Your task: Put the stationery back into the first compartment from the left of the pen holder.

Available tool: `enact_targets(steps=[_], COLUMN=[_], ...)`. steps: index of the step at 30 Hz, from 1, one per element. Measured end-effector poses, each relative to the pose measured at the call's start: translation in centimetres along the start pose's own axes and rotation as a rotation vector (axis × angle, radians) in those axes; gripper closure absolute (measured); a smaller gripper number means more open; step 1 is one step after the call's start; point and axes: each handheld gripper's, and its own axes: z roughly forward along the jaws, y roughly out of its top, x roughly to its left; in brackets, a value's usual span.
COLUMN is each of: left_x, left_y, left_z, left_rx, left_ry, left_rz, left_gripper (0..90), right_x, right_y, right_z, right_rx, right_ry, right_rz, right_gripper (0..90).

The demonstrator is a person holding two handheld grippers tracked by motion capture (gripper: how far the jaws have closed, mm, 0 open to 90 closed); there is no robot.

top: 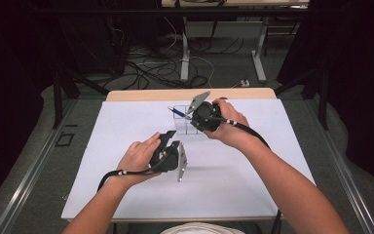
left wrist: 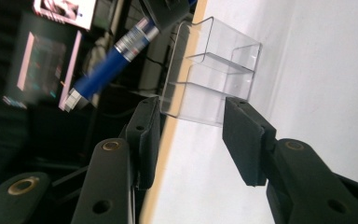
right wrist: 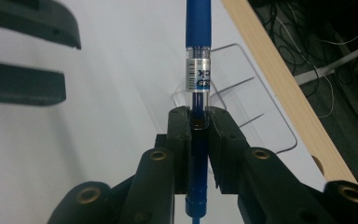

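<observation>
At the far middle of the counter (top: 126, 195), the right hand-held gripper (right wrist: 198, 123) clamps one blue pen (right wrist: 198, 28) with a clear barrel above one clear box (left wrist: 214, 74); the left hand-held gripper (left wrist: 191, 135) stands open.

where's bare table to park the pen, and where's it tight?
Free: the white table cover near its front edge, between the forearms; also the left strip beside the left tongs and the right strip past the right tongs. Crowded: the far middle, where the clear organizer stands and the blue pen hangs above it.

Blue pen (right wrist: 198, 28) with clear labelled barrel, transparent organiser (left wrist: 214, 79), white table (top: 233, 180), black jaws.
</observation>
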Motion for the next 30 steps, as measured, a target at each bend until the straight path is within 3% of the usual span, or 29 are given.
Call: enact_targets(steps=[1, 5, 8, 9, 16, 26, 30], left_x=[0.3, 1.1, 2.1, 2.3, 3.4, 5.2, 5.7], left_y=[-0.1, -0.6, -1.1, -1.3, -2.5, -5.2, -6.5], left_z=[0.0, 0.5, 0.3, 0.3, 0.8, 1.4, 1.8], left_rx=[0.007, -0.046, -0.046, -0.052, -0.047, -0.087, -0.083], left_ry=[-0.018, -0.06, -0.08, -0.087, -0.125, -0.19, -0.218], left_rz=[-0.033, -0.23, -0.275, -0.318, -0.475, -0.754, -0.856], left_gripper=[55.2, 51.5, 47.9, 47.7, 42.1, 31.9, 22.4], right_x=[-0.1, -0.8, -1.2, -1.3, -2.1, -2.6, -2.8], right_y=[0.1, 0.3, 0.3, 0.4, 0.6, 1.0, 1.1], right_z=[0.0, -0.1, 0.1, 0.1, 0.5, 1.8, 2.4], right_rx=[-0.015, -0.078, -0.126, -0.139, -0.233, -0.333, -0.371], right_ry=[-0.009, -0.012, -0.011, -0.009, -0.026, -0.045, -0.054], right_rz=[0.019, 0.092, 0.146, 0.159, 0.238, 0.325, 0.349], right_gripper=[79.8, 79.8, 79.8, 79.7, 79.7, 79.7, 79.7])
